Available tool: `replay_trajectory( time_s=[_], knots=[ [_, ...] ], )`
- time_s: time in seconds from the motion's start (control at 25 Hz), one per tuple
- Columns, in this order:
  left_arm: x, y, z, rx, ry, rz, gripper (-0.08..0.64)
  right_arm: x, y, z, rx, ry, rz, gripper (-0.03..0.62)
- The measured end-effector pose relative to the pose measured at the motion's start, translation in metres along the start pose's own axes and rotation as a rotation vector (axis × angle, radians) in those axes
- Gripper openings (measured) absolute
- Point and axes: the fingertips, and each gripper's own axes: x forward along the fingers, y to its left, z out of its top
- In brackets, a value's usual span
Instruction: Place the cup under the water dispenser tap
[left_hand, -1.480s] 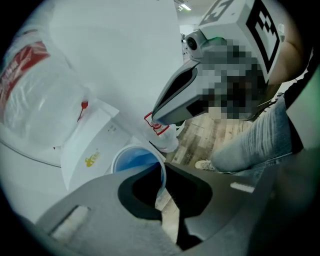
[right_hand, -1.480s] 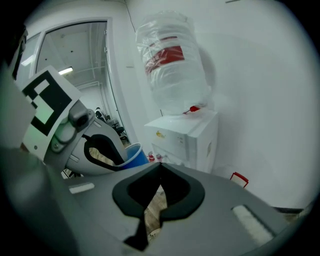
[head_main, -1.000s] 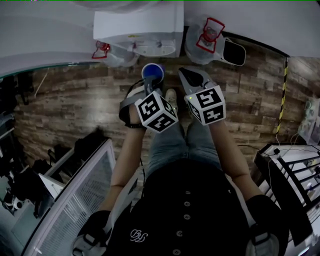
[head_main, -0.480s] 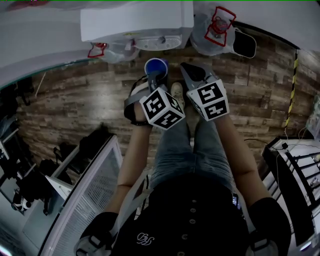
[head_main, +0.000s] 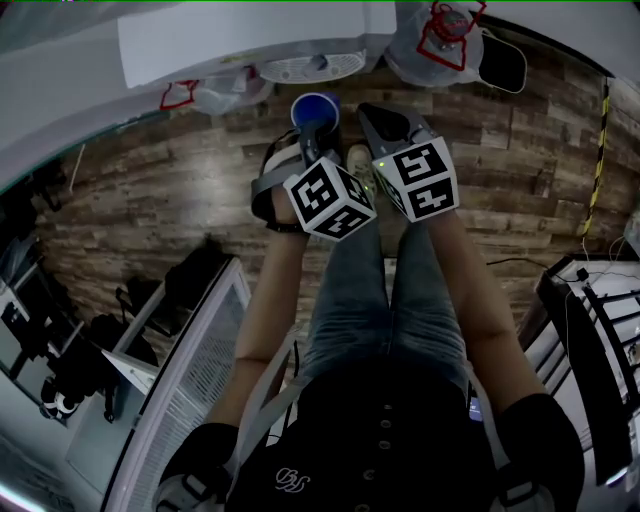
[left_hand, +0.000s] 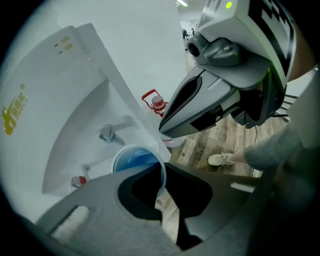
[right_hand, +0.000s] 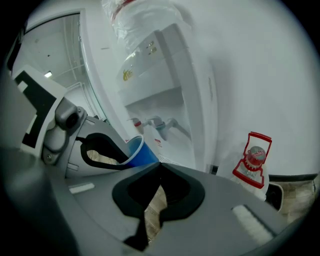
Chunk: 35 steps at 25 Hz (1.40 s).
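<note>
Left hand-held gripper (left_hand: 164, 195): jaws clamped on rim of blue cup (left_hand: 131, 161), near water dispenser (left_hand: 75, 95) taps (left_hand: 107, 134). Right hand-held gripper (right_hand: 152, 205): jaws together, empty, just right of cup.

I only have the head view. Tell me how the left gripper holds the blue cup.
Observer: The left gripper has the blue cup pinched by its rim, jaws shut on the wall.
Operator: Report the right gripper.
Observer: The right gripper has its jaws together, nothing between them.
Operator: Locate the taps.
Observer: The right gripper view shows the taps above and beyond the blue cup, which is not yet under them.
</note>
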Motion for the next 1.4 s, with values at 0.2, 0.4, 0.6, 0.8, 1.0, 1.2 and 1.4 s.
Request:
replay_trajectory(
  time_s=[0.2, 0.4, 0.6, 0.8, 1.0, 1.2, 1.4],
  knots=[
    [0.023, 0.000, -0.010, 0.027, 0.002, -0.013, 0.015, 0.016, -0.008, -0.013, 0.037, 0.011, -0.020, 0.002],
    [0.046, -0.003, -0.014, 0.078, -0.004, -0.038, 0.015, 0.032, -0.016, -0.029, 0.068, 0.041, -0.048, 0.002],
    [0.061, 0.004, -0.016, 0.099, -0.002, -0.046, 0.015, 0.048, -0.022, -0.041, 0.093, 0.058, -0.077, 0.002],
    [0.075, 0.013, -0.019, 0.126, 0.007, -0.034, 0.015, 0.062, -0.023, -0.037, 0.134, 0.048, -0.075, 0.002],
    [0.086, 0.022, -0.020, 0.161, 0.011, -0.015, 0.015, 0.070, -0.031, -0.034, 0.149, 0.041, -0.101, 0.002],
    [0.102, 0.028, -0.016, 0.195, 0.008, -0.006, 0.017, 0.074, -0.037, -0.035, 0.160, 0.041, -0.112, 0.002],
    [0.118, 0.027, -0.013, 0.202, 0.010, -0.037, 0.017, 0.074, -0.046, -0.040, 0.162, 0.054, -0.118, 0.002]
  ],
)
